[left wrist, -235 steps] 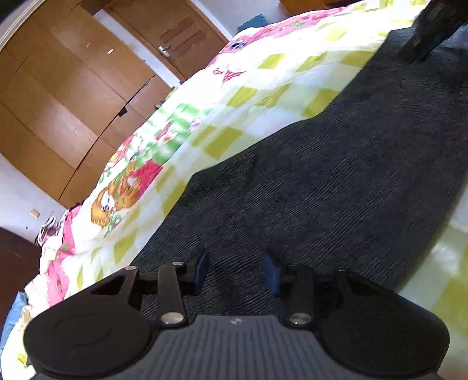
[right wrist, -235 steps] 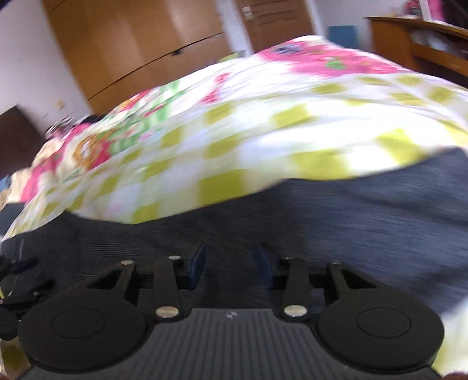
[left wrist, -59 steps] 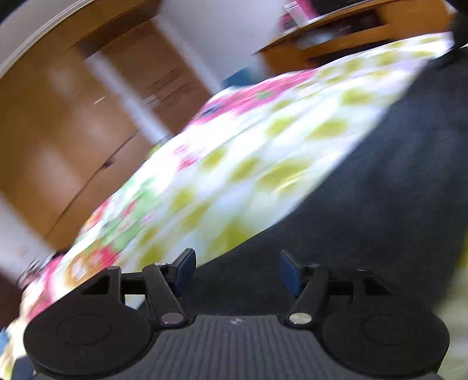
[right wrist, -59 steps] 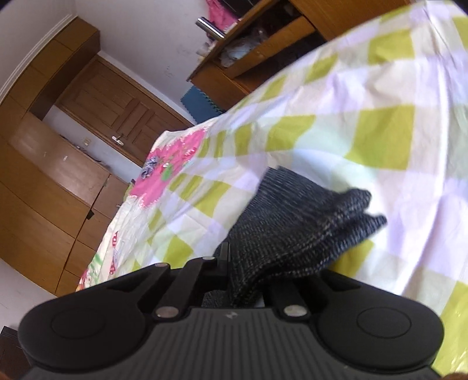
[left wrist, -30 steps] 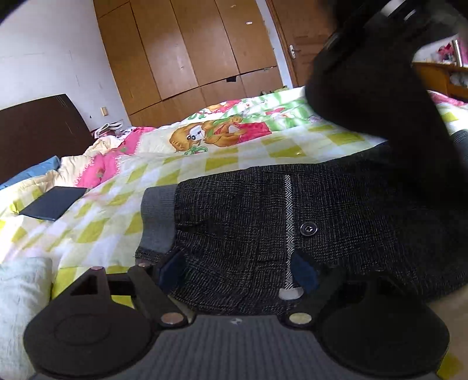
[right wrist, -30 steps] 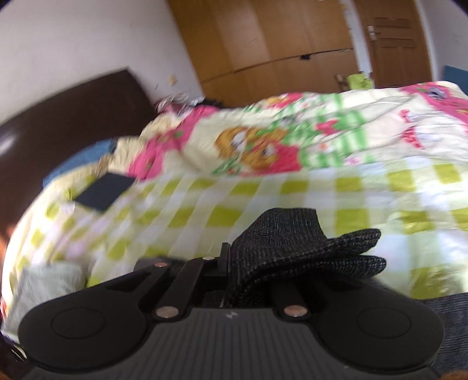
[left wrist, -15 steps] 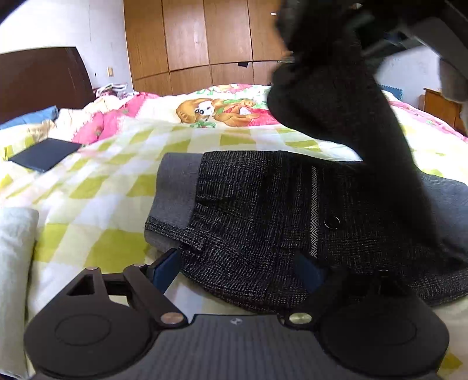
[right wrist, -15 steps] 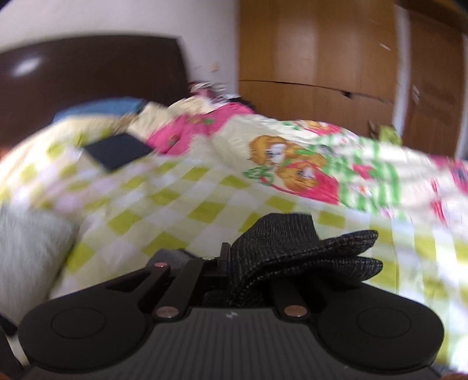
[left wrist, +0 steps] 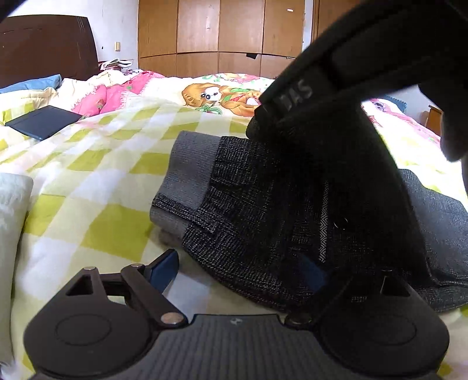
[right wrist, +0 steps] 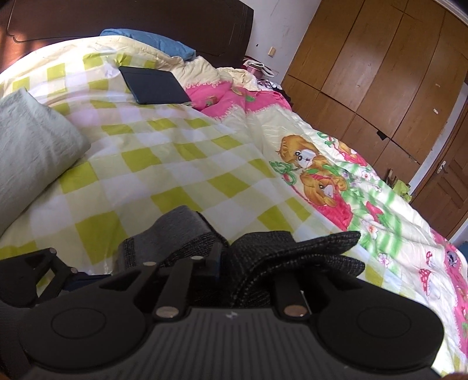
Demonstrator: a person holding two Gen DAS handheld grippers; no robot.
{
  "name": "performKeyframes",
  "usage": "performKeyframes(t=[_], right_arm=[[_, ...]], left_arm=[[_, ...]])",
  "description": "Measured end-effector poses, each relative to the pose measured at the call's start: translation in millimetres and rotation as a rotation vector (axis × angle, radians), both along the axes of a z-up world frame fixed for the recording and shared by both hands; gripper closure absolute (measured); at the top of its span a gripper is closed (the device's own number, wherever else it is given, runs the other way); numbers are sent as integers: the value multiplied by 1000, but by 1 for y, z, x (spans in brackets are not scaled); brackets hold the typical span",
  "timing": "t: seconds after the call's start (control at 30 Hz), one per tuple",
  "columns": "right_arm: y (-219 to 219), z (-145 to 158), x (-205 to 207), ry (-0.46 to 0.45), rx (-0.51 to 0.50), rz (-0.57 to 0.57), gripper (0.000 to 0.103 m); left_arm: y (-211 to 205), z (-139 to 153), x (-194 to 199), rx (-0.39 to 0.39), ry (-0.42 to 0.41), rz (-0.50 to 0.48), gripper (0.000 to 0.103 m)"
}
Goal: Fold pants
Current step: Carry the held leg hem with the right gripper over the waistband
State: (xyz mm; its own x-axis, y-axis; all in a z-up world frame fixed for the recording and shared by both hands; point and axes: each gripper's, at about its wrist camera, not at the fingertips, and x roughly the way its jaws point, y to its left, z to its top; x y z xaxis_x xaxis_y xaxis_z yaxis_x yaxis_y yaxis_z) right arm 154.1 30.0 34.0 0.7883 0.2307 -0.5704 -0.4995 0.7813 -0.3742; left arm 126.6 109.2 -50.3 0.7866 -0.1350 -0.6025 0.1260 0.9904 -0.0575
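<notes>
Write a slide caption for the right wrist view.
Right gripper, jaws opening, brings bunched dark woven pants over yellow-checked bedspread.

I'm working in a home bedroom: a bed [right wrist: 175, 163] with checked and cartoon-print quilts, a dark headboard [right wrist: 131, 23], a pillow [right wrist: 32, 140], and what looks like a wooden wardrobe [left wrist: 219, 35].

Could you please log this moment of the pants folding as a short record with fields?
surface: bed with a checked quilt
garment: dark pants, waistband end lying flat on the quilt
right gripper: jaws opening, a bunched fold of the pants between them, raised over the waistband
left gripper: jaws opening wide, nothing between them, low at the near edge of the pants
other items: dark flat case; pale pillow; wooden wardrobe
</notes>
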Motion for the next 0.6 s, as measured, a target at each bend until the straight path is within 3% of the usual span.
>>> performKeyframes(t=[0.13, 0.2, 0.27, 0.43, 0.6], right_arm=[[-9, 9, 4, 20, 87, -25, 83], [-21, 14, 12, 75, 197, -63, 97], [-42, 22, 18, 96, 298, -122, 97], [-113, 51, 24, 86, 441, -274, 97], [-208, 87, -9, 1, 567, -417, 98]], left_arm=[[1, 0, -1, -1, -1, 0, 3], [2, 0, -1, -3, -6, 2, 3], [0, -1, -2, 6, -13, 8, 3], [-6, 1, -6, 66, -53, 25, 4], [-25, 22, -24, 253, -183, 76, 4]])
